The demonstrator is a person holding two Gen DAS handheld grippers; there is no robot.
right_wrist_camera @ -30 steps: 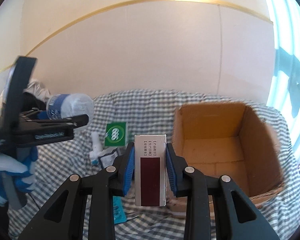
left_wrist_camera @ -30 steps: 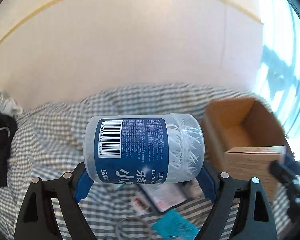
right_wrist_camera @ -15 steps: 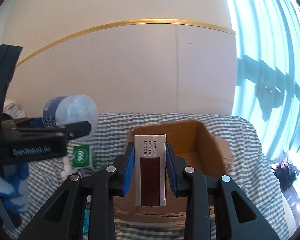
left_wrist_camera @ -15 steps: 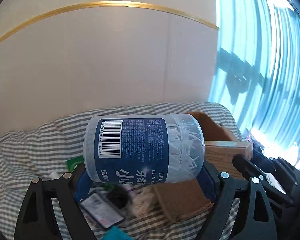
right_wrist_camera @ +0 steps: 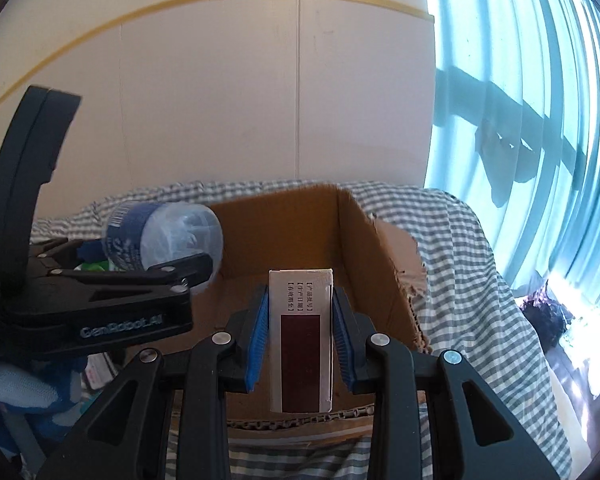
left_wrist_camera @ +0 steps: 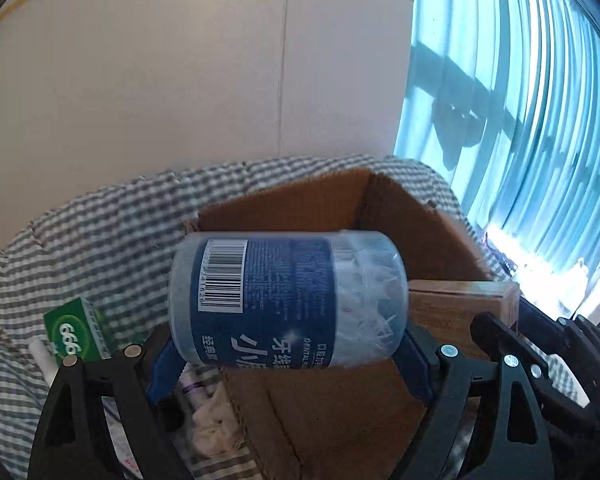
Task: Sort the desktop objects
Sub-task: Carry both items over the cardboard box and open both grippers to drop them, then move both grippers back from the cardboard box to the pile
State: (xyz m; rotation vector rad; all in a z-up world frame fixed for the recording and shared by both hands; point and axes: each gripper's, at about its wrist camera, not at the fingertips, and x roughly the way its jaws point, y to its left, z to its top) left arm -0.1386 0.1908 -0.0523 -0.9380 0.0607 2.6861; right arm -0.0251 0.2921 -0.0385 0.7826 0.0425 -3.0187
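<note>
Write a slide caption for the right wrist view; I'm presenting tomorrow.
Right hand-held gripper holds a white-and-maroon carton before an open brown cardboard box; left hand-held gripper carries a clear blue-labelled jar.

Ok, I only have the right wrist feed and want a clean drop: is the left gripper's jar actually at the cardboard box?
Observer: Yes. In the left wrist view the jar lies sideways in the left gripper, with the cardboard box open behind it and the box's near wall below.
Operator: How close is my carton?
Observer: The small carton in the right gripper sits right beside the jar's clear end.
Operator: Anything on the cloth there?
Observer: A green box marked 666 lies to the left of the cardboard box.
</note>
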